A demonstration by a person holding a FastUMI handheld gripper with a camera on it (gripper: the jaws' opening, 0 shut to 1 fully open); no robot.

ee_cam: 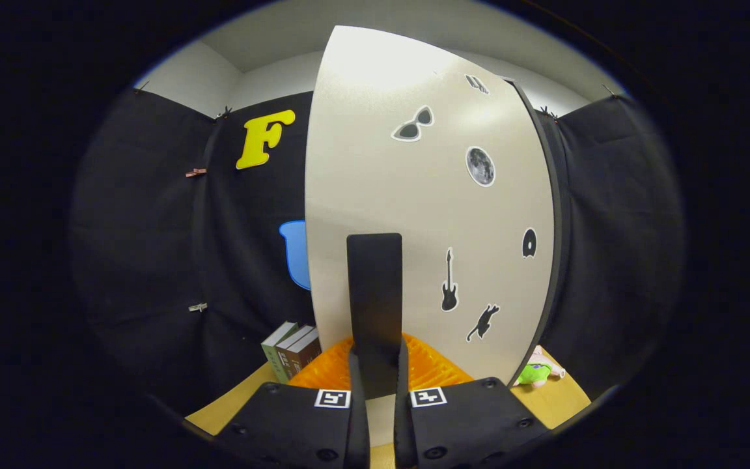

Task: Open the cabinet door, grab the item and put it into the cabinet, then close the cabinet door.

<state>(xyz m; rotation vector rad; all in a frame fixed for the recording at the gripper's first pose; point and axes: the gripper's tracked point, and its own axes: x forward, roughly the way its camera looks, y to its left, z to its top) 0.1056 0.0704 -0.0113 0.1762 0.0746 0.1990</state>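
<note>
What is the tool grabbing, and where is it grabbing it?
The tool is shut on the cabinet door's black handle, gripping it at its lower end. The door carries stickers.

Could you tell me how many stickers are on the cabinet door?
6: sunglasses, a partly visible one above, moon, disc, guitar, cat. The handle may hide others.

The cabinet door [414, 215], pale and upright with black stickers, stands just ahead of the fingers at twelve o'clock. A green plush item [534, 373] lies on the table at three o'clock of its base.
</note>
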